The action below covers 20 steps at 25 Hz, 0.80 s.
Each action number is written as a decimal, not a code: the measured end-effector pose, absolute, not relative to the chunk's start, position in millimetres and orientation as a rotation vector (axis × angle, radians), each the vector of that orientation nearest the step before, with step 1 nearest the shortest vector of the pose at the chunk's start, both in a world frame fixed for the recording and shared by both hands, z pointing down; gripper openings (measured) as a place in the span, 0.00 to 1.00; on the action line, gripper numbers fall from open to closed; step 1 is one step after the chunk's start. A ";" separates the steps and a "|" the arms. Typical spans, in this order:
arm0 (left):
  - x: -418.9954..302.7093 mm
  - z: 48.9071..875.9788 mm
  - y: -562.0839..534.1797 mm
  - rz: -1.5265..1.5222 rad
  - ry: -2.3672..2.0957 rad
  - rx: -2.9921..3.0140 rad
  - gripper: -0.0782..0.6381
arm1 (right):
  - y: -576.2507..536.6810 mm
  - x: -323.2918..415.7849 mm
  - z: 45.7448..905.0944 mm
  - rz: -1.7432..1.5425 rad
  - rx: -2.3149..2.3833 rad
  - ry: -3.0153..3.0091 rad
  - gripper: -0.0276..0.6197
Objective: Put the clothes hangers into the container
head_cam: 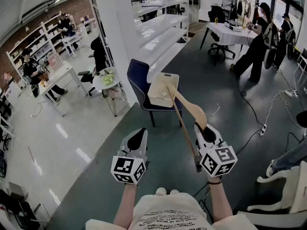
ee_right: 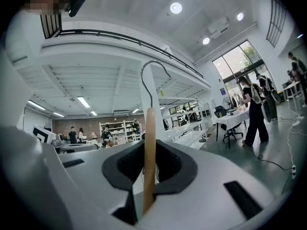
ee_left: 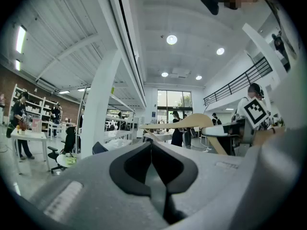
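Both point level: left claw closed and empty, right claw clamping a hanger.

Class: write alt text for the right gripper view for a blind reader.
The right hand-held gripper is shut on a pale wooden clothes hanger, seen edge-on, its metal hook curving above. A person in black stands at right.
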State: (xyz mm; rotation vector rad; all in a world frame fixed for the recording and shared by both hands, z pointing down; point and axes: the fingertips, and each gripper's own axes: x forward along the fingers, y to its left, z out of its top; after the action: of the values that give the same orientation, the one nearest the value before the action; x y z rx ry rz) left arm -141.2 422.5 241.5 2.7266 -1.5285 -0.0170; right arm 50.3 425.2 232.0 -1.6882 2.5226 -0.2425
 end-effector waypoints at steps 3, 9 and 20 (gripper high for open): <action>-135.1 238.3 420.8 -0.009 -1.524 2.734 0.14 | 424.1 57.8 230.3 -0.244 -1.698 2.513 0.13; -131.1 238.6 418.6 -0.002 -1.537 2.730 0.14 | 422.4 71.2 236.9 -0.266 -1.705 2.493 0.13; -112.7 249.4 426.1 0.026 -1.560 2.702 0.14 | 422.9 96.9 245.2 -0.307 -1.686 2.459 0.13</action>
State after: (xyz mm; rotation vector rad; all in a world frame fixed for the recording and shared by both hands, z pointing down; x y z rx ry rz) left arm -112.7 426.1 249.4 2.7024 -1.5603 0.0261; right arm 96.9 422.9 245.2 -1.6859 2.4592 -0.3075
